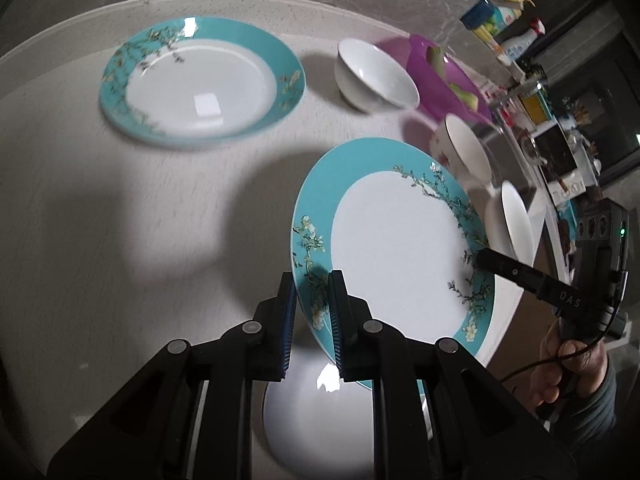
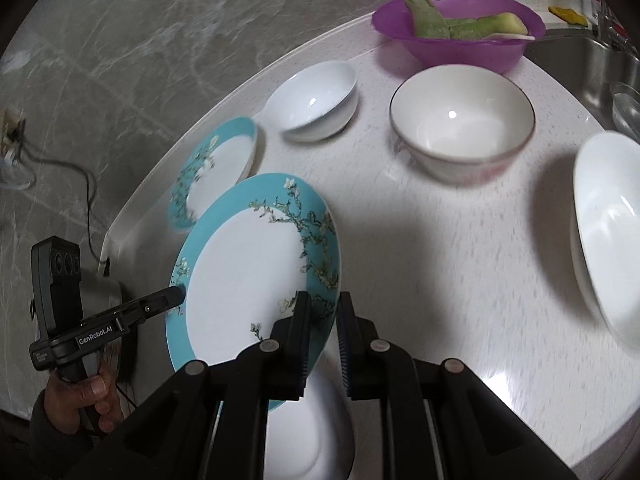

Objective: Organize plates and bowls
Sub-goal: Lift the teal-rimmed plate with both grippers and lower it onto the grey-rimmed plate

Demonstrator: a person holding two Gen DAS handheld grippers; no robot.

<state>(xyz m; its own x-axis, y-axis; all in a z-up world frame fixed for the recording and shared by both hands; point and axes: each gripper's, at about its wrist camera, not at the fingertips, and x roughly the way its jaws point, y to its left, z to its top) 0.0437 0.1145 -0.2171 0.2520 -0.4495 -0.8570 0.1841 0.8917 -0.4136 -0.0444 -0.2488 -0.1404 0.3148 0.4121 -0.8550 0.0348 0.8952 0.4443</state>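
A teal-rimmed floral plate (image 1: 400,248) (image 2: 248,276) is held tilted above the white counter. My left gripper (image 1: 312,308) is shut on its near rim, and my right gripper (image 2: 323,320) is shut on its opposite rim. A second teal-rimmed plate (image 1: 200,84) (image 2: 216,164) lies flat on the counter at the far left. A white bowl (image 1: 376,76) (image 2: 316,100) stands beyond it. A gold-rimmed bowl (image 1: 464,152) (image 2: 464,120) and a white dish (image 1: 516,220) (image 2: 612,224) stand to the right. Another white dish (image 1: 320,420) (image 2: 312,432) lies under the held plate.
A purple bowl (image 2: 460,32) (image 1: 444,76) with green peels stands at the back by a steel sink (image 2: 600,68). Bottles and clutter (image 1: 504,28) line the far right. The counter edge (image 2: 160,184) curves along the left, with a cable on the floor beyond.
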